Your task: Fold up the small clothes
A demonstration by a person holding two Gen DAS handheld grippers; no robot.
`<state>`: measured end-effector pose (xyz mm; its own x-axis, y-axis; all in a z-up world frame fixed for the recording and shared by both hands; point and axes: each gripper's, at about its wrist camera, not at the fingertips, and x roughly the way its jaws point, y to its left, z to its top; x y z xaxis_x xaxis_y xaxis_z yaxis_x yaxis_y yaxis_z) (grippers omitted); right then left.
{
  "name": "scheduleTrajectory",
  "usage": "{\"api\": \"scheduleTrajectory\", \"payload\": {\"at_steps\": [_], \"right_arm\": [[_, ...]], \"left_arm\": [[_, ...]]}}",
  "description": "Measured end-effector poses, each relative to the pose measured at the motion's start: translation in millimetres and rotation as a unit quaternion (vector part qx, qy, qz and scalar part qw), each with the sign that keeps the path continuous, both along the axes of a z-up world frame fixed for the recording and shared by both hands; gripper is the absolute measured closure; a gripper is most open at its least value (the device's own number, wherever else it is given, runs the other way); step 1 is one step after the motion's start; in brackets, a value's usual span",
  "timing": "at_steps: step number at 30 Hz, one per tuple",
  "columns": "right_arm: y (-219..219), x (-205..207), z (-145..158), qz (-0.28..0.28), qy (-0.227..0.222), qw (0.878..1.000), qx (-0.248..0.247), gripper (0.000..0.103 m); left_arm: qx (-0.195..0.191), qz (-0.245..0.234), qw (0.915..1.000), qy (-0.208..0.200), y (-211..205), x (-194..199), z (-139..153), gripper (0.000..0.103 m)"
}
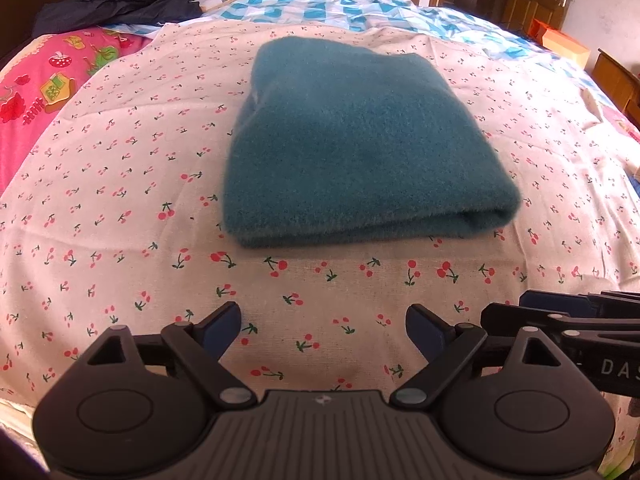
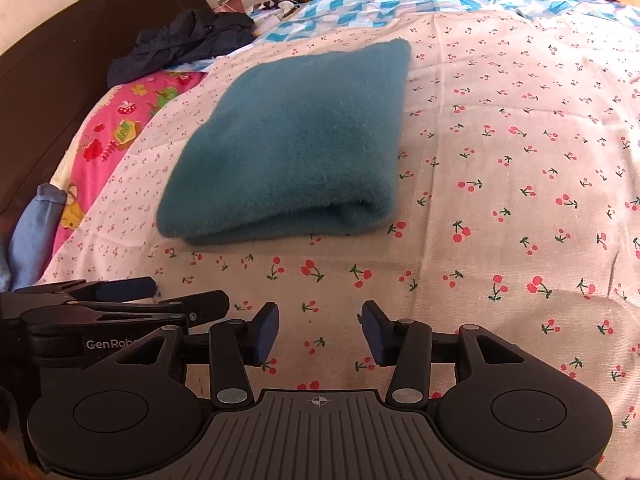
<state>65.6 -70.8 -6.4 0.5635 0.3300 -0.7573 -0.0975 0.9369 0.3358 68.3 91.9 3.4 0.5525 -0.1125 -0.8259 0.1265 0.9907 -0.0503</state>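
Note:
A teal fuzzy garment (image 1: 352, 148) lies folded into a thick rectangle on the cherry-print sheet (image 1: 120, 200), its folded edge toward me. It also shows in the right wrist view (image 2: 296, 148). My left gripper (image 1: 323, 330) is open and empty, held back from the garment's near edge. My right gripper (image 2: 320, 332) is open and empty, also short of the garment, a little to its right. The right gripper shows at the right edge of the left wrist view (image 1: 560, 320); the left gripper shows at the left of the right wrist view (image 2: 120, 300).
A dark jacket (image 1: 120, 0) lies at the far left of the bed. A pink cartoon-print cloth (image 1: 40, 92) is at the left, a blue-white checked quilt (image 1: 340, 4) at the back. A light blue cloth (image 2: 36, 232) hangs at the bed's left edge.

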Motion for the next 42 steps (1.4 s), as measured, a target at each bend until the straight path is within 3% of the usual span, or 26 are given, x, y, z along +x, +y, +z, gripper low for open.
{"api": "scheduleTrajectory", "payload": {"at_steps": [12, 24, 29, 42], "right_arm": [[-0.4, 5.5, -7.0, -0.012, 0.010, 1.000, -0.012, 0.051], [-0.3, 7.3, -6.1, -0.019, 0.013, 1.000, -0.020, 0.051], [1.5, 8.9, -5.1, -0.022, 0.015, 0.999, -0.027, 0.050], [5.3, 9.0, -5.6, -0.023, 0.021, 0.999, -0.034, 0.047]], "left_arm": [[0.022, -0.005, 0.9998, 0.000, -3.0, 1.5, 0.0, 0.004], [0.008, -0.007, 0.9999, 0.010, 0.1, 2.9, -1.6, 0.004], [-0.009, -0.009, 0.9994, 0.032, 4.1, 8.2, -4.6, 0.004], [0.001, 0.005, 0.9997, 0.023, 5.2, 5.7, -3.7, 0.005]]}}
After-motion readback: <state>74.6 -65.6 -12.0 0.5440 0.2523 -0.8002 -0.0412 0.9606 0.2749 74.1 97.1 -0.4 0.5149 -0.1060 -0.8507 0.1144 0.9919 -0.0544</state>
